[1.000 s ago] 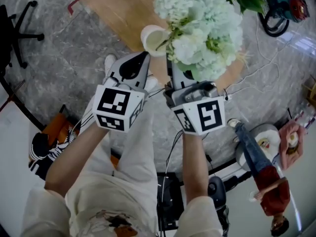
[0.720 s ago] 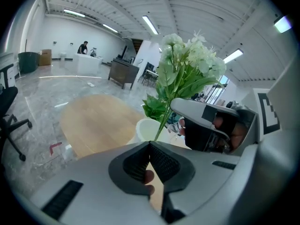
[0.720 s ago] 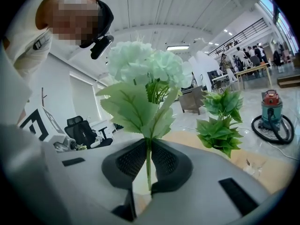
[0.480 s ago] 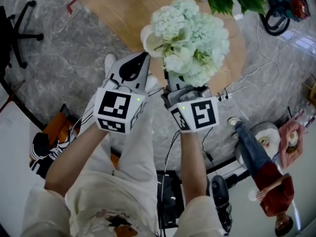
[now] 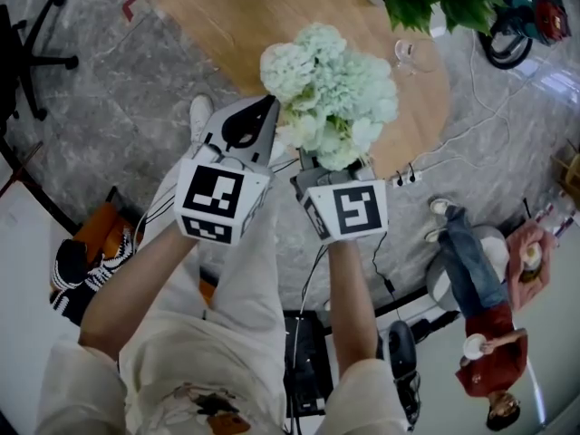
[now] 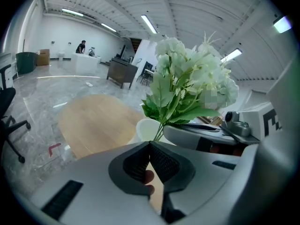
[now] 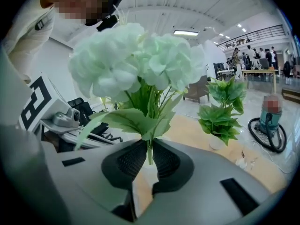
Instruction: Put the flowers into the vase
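Pale green-white flowers [image 5: 331, 98] have dropped and slid over toward your left side in the last second. From the head view they now sit right on top of where the vase was showing a moment ago, so the blooms hide it completely from up there. You can still catch the vase [image 6: 149, 128] in the left gripper view, a cream cup on the wooden counter [image 5: 227, 16], with the stems running down at its rim. I can't tell whether the stem ends are actually inside the mouth yet or just brushing the edge. Your right gripper [image 7: 149, 159] has its jaws pinching the bunch low on the stems, leaves fanning out just above the pads, so the grip looks solid. Your left gripper [image 6: 150, 149] hasn't budged. Its jaws are pressed together on nothing, parked just beside the vase. My read is that you're lined up and this is the lowering bit, so the job is close but not done. Keep the stems upright and feed them straight down, since a light cup like that could tip if the bunch nudges its rim sideways.
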The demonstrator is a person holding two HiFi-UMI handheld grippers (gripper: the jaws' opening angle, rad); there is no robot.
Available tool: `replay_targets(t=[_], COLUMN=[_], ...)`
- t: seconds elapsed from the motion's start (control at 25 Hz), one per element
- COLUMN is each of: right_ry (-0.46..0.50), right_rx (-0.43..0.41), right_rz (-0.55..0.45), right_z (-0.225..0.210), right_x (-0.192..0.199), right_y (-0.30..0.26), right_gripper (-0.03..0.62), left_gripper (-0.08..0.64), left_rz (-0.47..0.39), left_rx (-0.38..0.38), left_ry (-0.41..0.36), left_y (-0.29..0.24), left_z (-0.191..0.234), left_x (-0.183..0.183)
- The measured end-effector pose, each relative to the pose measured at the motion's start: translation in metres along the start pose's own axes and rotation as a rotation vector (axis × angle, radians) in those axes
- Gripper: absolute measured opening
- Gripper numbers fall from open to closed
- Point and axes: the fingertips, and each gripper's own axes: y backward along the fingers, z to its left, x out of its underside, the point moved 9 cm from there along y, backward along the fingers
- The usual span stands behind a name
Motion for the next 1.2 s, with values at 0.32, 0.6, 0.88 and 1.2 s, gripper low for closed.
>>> replay_targets(t=[0.32, 0.6, 0.88, 1.2], right_ry=[0.007, 0.027, 0.007, 0.02], right_rx=[0.012, 0.018, 0.033, 0.06], right_rz=[0.054, 0.108, 0.128, 0.139], right_z=[0.0, 0.005, 0.006, 0.001], right_x=[0.005, 0.002, -0.002, -0.002], right_y=[-0.002, 0.002, 0.004, 0.013], right_gripper=[0.041, 0.074, 0.103, 0.112], left_gripper=[0.008, 0.008, 0.008, 0.008], left_rz=[-0.004, -0.003, 0.011, 0.024], left_rx=[0.002, 0.002, -0.007, -0.016], left_ry=[-0.002, 0.007, 0.013, 0.031], left_y=[-0.001, -0.003, -0.005, -0.007], left_z=[0.001, 0.003, 0.005, 0.012], left_x=[-0.002, -0.004, -0.003, 0.003])
